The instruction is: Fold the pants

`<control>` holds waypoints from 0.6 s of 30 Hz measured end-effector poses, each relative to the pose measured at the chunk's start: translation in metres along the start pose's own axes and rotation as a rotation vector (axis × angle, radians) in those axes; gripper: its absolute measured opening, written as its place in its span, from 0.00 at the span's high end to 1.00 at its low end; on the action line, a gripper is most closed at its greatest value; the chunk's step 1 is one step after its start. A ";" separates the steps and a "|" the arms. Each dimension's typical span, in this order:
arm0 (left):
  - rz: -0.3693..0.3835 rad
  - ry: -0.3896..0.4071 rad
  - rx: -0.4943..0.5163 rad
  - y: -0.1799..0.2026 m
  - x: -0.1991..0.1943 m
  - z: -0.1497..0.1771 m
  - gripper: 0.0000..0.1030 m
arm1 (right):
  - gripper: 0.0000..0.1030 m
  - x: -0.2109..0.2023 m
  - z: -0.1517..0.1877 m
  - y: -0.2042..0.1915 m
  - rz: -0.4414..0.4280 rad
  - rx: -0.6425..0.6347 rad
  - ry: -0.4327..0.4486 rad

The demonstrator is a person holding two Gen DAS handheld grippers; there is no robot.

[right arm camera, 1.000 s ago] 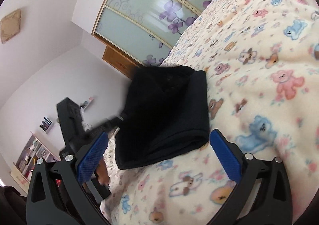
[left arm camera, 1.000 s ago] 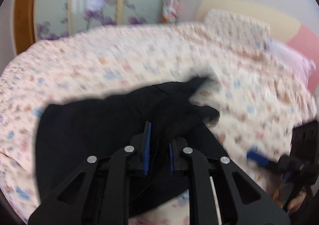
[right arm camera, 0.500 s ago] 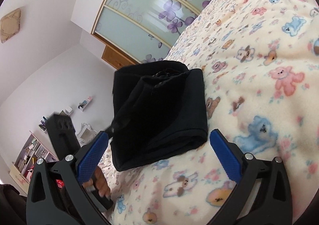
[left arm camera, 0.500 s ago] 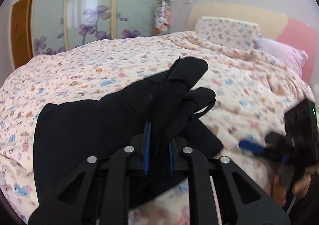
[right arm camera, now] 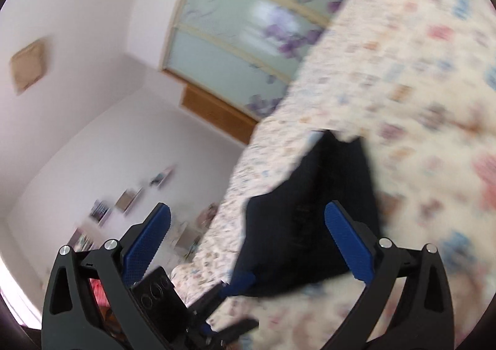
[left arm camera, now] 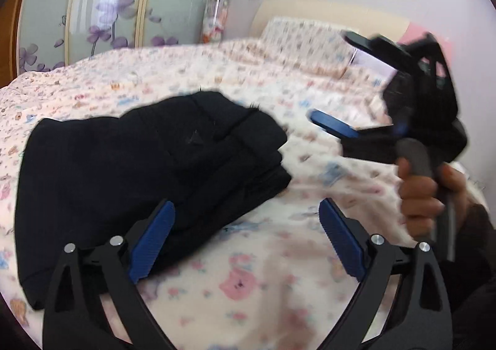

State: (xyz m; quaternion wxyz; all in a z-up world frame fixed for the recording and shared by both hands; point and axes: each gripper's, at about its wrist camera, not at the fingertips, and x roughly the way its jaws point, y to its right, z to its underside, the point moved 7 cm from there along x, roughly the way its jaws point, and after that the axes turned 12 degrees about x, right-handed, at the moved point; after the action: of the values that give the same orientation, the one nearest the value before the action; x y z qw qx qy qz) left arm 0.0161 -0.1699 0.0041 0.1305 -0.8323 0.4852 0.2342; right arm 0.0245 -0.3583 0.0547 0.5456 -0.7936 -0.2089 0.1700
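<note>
Where blur allows, one folded pants (left arm camera: 148, 170), two hand-held grippers

Bedroom setting. A bed (left arm camera: 279, 86) covered in a cream blanket (right arm camera: 418, 71) with small pink and blue animal prints is filling the centre and lower part of the left wrist frame. A matching patterned pillow (left arm camera: 303, 34) is leaning against a pale yellow headboard (left arm camera: 334, 14) at upper right. A wardrobe with frosted sliding doors (left arm camera: 124, 3), printed with purple flowers, is occupying the upper left. A clear jar (left arm camera: 215, 17) of coloured items is standing beside it. Pale lilac walls (right arm camera: 93, 86) are taking up the left of the right wrist frame; a square tan panel (right arm camera: 28, 68) is hanging upper left, and blurred shelves (right arm camera: 124, 201) are showing lower left. Daylight is reflecting off the doors.
</note>
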 end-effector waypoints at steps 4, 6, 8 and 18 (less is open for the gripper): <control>-0.109 0.100 -0.084 -0.032 -0.036 -0.004 0.02 | 0.01 0.043 0.011 -0.032 -0.073 -0.028 -0.131; -0.196 0.107 -0.121 -0.055 -0.049 -0.003 0.02 | 0.01 0.062 0.016 -0.034 -0.080 -0.011 -0.178; -0.289 0.109 -0.163 -0.077 -0.063 0.000 0.02 | 0.01 0.079 0.024 -0.031 -0.051 -0.016 -0.227; -0.440 0.026 -0.329 -0.146 -0.074 0.021 0.02 | 0.26 0.062 0.022 0.073 0.155 0.235 -0.180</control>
State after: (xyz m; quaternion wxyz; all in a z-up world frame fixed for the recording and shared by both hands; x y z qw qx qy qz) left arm 0.1062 -0.0326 0.0228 0.0352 -0.9307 0.2497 0.2648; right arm 0.0774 -0.3315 -0.0238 0.5990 -0.7197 -0.1739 0.3050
